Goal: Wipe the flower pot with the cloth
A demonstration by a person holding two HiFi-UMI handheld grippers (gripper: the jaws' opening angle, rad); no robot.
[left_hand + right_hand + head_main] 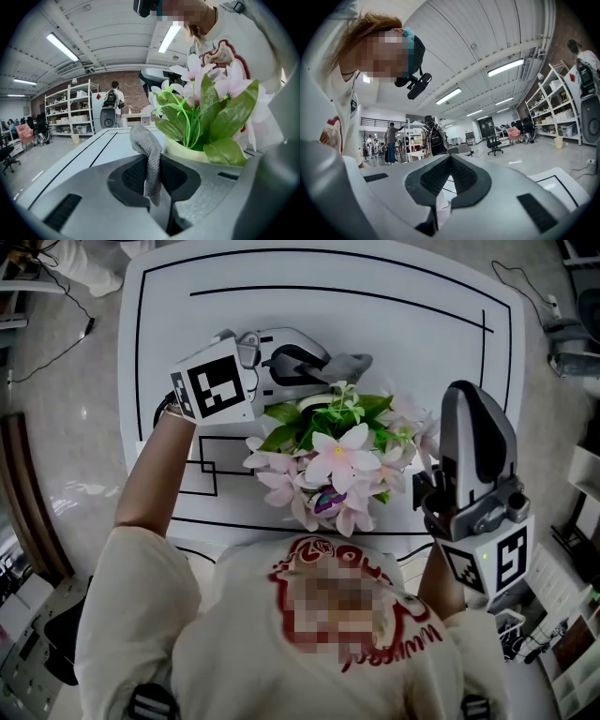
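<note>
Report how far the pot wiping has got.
Done: the cloth is clamped in the left gripper. In hand: cloth held beside the flower pot rim. Left: the wiping itself; no wiped area can be told. The right gripper is shut, empty.

left gripper (323,367) angled slightly down, jaws pinched on cloth (144,140), right gripper (467,395) held level, jaws together, empty

Coarse, matt grey knit cloth (140,140) between the left gripper (153,161)'s matt grey plastic shells and black ribbed pads (133,176). Just beyond the claw, smooth pale flower pot (185,151); underneath, smooth white table (101,147), faintly glossy.
</note>
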